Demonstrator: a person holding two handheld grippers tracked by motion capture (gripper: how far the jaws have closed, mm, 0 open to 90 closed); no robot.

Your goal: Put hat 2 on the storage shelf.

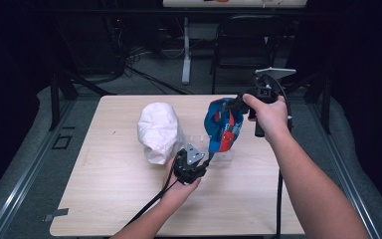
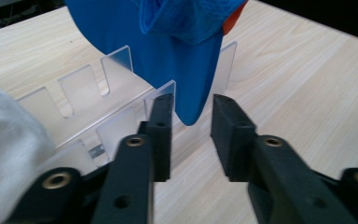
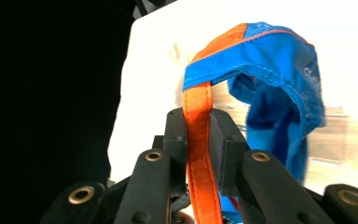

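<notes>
A pool of overhead light falls on the pale wooden worktop (image 1: 129, 199) in the high view, while the room around it sinks into near-black. Shadows under the things are short and soft. In the right gripper view the worktop burns out to glaring white behind the blue and orange cap (image 3: 261, 70), and the left half is pure darkness. The left gripper view is evenly lit, its near tool (image 2: 191, 135) jaws slightly soft.

Right claw (image 3: 198, 135) pinches orange strap (image 3: 200, 154); blue cap (image 3: 279, 84) dangles beyond (over pale table).
</notes>
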